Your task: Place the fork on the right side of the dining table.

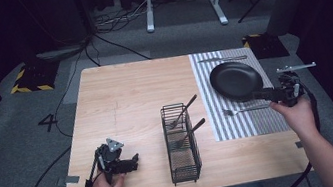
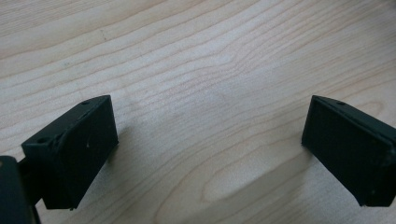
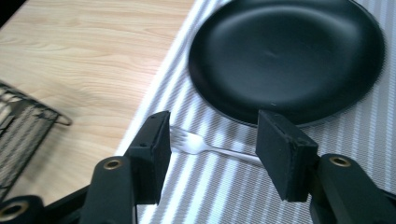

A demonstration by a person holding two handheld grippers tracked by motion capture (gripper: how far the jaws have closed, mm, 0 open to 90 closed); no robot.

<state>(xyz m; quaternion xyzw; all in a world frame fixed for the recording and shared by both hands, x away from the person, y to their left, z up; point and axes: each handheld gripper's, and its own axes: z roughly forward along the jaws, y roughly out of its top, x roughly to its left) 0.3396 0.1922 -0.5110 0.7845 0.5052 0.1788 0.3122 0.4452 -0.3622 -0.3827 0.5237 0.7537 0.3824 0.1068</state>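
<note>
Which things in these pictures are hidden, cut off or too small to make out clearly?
- Fork: in the right gripper view, its handle runs behind the right-hand jaw.
- Wire basket: cut off by the left edge of the right gripper view.
- Utensil beyond the black plate: too small in the high view to identify.
- Utensils in the basket: heads obscured by wire mesh.

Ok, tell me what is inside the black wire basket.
The wire basket holds two dark-handled forks, handles leaning out toward the right. The mesh and dim light hide its bottom, so anything lying low cannot be told.
</note>
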